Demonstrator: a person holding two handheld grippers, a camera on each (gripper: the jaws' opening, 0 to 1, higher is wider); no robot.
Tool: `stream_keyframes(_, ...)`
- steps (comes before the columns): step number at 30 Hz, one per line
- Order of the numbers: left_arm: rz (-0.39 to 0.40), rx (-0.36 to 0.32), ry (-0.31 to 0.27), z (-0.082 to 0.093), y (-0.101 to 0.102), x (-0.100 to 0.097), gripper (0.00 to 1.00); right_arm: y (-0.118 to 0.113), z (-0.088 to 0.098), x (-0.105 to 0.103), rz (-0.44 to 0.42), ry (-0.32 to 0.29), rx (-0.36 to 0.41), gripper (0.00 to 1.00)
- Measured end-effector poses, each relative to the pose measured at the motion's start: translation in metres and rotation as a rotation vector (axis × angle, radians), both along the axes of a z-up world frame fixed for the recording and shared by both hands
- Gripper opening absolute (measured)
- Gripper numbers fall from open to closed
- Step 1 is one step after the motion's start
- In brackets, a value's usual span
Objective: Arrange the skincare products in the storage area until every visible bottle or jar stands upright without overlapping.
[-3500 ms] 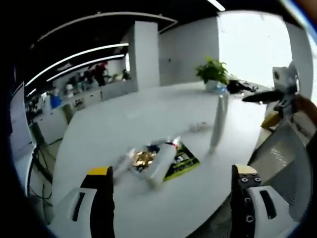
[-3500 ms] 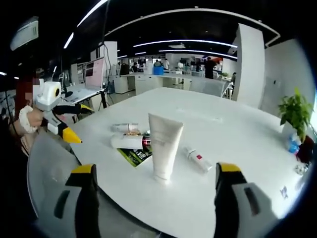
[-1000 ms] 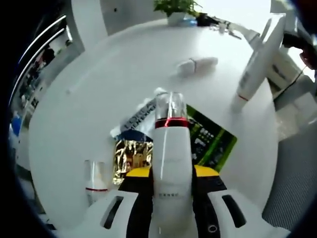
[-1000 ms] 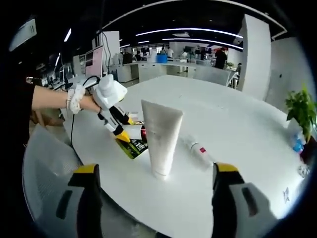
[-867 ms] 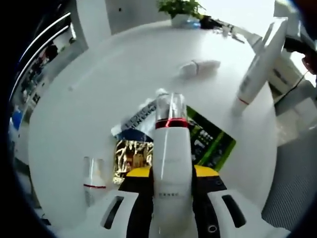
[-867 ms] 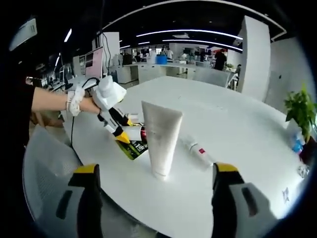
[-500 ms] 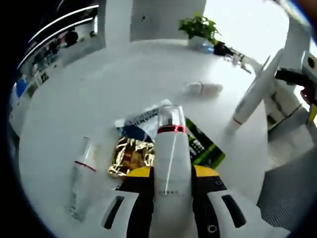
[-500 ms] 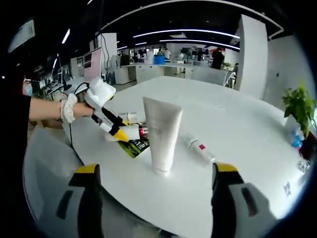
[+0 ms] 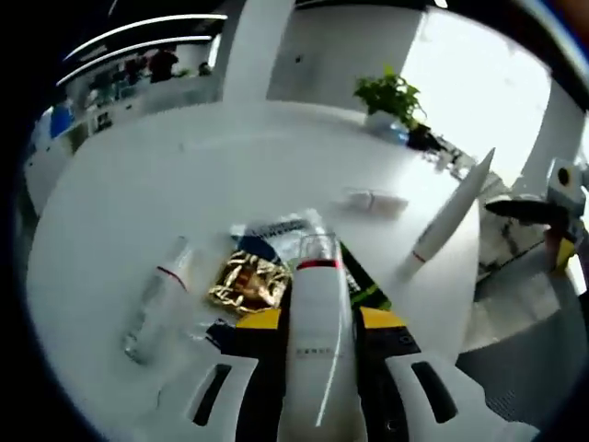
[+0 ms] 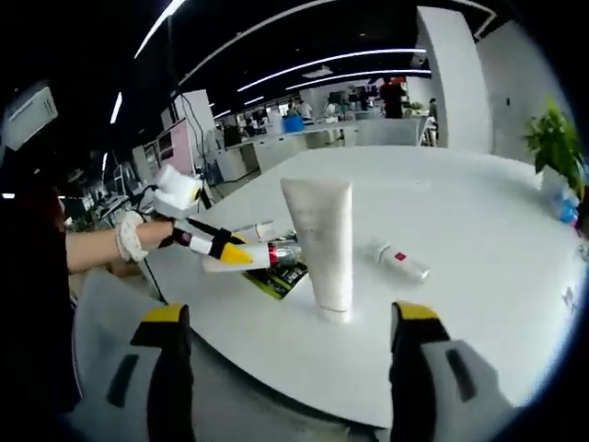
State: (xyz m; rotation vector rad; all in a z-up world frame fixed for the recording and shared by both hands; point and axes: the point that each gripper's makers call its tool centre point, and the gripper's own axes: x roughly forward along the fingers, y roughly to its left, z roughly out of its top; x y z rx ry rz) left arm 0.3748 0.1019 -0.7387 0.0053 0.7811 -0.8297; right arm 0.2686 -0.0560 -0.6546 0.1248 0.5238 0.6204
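My left gripper [image 9: 317, 345] has lifted the white red-banded pump bottle [image 9: 316, 322] off the round white tabletop [image 9: 138, 203] near its edge, still clamped; next, standing it. My right gripper [image 10: 285, 368] hovers wide open beside the upright white tube [image 10: 324, 244].

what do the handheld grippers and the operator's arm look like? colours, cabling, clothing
Right gripper: black jaws, yellow tips, white-grey housings with slots. Left gripper: same black-and-yellow jaws, white body, dark cable trailing. The hand has a white scrunchie-like band at the wrist; no sleeve visible on the forearm.
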Motion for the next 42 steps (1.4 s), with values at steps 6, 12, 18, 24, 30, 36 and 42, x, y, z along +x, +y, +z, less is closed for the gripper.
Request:
stream_keyframes(6, -0.015, 0.002, 0.016, 0.004, 0.000, -0.005, 0.25, 0.036, 0.015, -0.006, 0.004, 0.144, 0.384, 0.88)
stream_keyframes(12, -0.012, -0.025, 0.067, 0.004, 0.002, -0.015, 0.25, 0.071, 0.016, -0.001, -0.058, 0.391, 0.780, 0.88)
stream_keyframes(18, -0.044, -0.041, 0.068, 0.014, -0.001, -0.031, 0.25, 0.086, -0.016, 0.024, -0.243, 0.473, 0.846, 0.82)
stream_keyframes(24, -0.057, -0.080, 0.029, 0.033, -0.006, -0.041, 0.25, 0.102, -0.050, 0.039, -0.354, 0.571, 0.916, 0.79)
stream_keyframes(30, -0.071, -0.080, -0.017, 0.047, -0.010, -0.056, 0.25, 0.102, -0.059, 0.061, -0.454, 0.597, 1.032, 0.70)
stream_keyframes(36, -0.114, -0.064, -0.058, 0.057, -0.018, -0.072, 0.25, 0.106, -0.066, 0.072, -0.492, 0.613, 1.071, 0.56)
stream_keyframes(42, -0.134, -0.041, -0.107, 0.062, -0.020, -0.079, 0.25, 0.103, -0.061, 0.077, -0.523, 0.608, 1.124, 0.44)
